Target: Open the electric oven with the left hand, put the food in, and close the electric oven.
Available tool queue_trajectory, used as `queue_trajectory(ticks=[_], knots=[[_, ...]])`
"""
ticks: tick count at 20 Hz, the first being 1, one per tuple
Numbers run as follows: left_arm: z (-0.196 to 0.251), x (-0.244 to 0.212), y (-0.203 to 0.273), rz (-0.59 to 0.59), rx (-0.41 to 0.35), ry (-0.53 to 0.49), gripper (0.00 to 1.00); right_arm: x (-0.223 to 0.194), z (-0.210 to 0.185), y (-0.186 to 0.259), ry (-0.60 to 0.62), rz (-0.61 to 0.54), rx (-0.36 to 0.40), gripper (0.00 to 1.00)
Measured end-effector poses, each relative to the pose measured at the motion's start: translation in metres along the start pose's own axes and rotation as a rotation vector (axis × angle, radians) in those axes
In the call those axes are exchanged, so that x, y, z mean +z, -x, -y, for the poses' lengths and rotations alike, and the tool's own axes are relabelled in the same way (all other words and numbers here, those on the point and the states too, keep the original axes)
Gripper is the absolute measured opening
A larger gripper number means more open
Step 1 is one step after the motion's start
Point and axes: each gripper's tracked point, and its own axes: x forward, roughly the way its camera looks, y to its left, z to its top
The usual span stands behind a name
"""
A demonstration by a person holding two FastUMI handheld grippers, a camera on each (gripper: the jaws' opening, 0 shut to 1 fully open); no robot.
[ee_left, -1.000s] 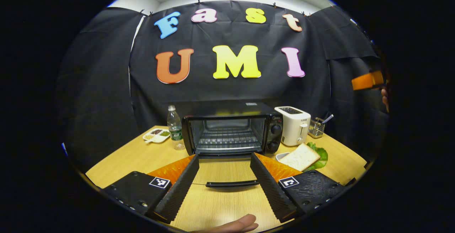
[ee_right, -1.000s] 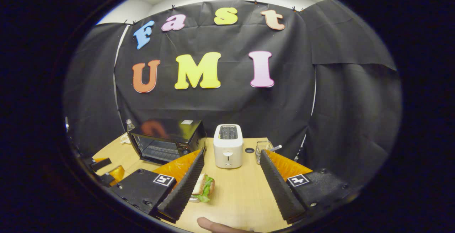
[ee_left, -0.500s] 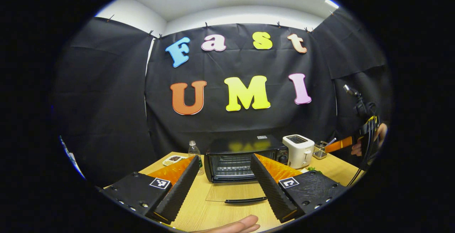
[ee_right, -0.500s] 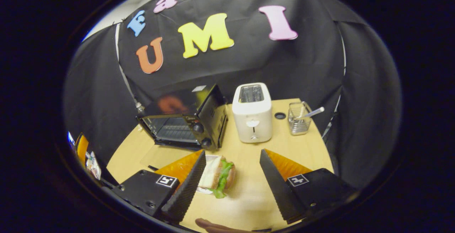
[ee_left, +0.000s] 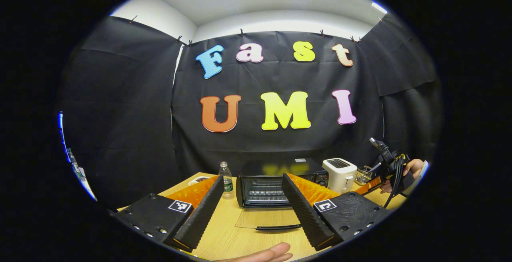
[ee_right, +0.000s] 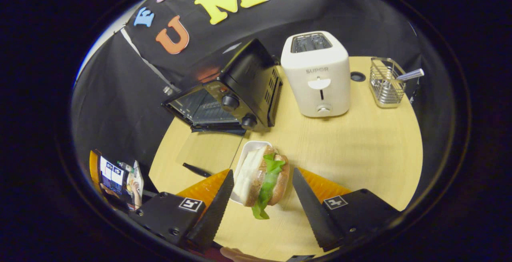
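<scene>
Between the spread fingers of the right claw, a sandwich with lettuce is seen lying on a small white dish on the worktop; the fingers stand wide on either side of it, and whether they touch it cannot be told. Just beyond the sandwich the electric oven is seen with its glass door dropped flat on the worktop, the black handle at its near edge. To the right of the oven a white toaster is set, and further right a wire basket with a utensil. The right claw is tilted downward over the sandwich.

From the left gripper view, the left claw is held wide and empty, level, well back from the oven, with the lowered door between its fingers. A water bottle is stood just left of the oven, with a small dish further left. A fingertip is seen at the bottom edge.
</scene>
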Motion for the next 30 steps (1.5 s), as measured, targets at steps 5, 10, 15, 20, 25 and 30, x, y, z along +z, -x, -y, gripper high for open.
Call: queue_trajectory(ticks=[5,10,15,20,25,30], knots=[[0.0,-0.006,-0.005,-0.006,0.026,-0.023,0.95,-0.009,-0.008,-0.02,-0.129,-0.122,0.124,0.92],[0.002,-0.014,-0.009,-0.027,0.03,-0.018,0.95,-0.019,-0.009,-0.03,-0.228,-0.198,0.185,0.82],[0.007,-0.019,-0.005,-0.037,-0.001,-0.011,0.95,-0.028,-0.02,-0.016,-0.289,-0.179,0.21,0.43],[-0.002,-0.015,0.008,-0.016,-0.009,0.016,0.95,-0.027,-0.046,0.014,-0.284,-0.078,0.224,0.43],[-0.015,-0.02,0.018,-0.013,-0.011,0.046,0.95,-0.03,-0.086,0.019,-0.387,0.06,0.272,0.42],[-0.034,-0.025,0.024,-0.012,-0.01,0.074,0.95,-0.026,-0.127,0.004,-0.546,0.287,0.287,0.42]])
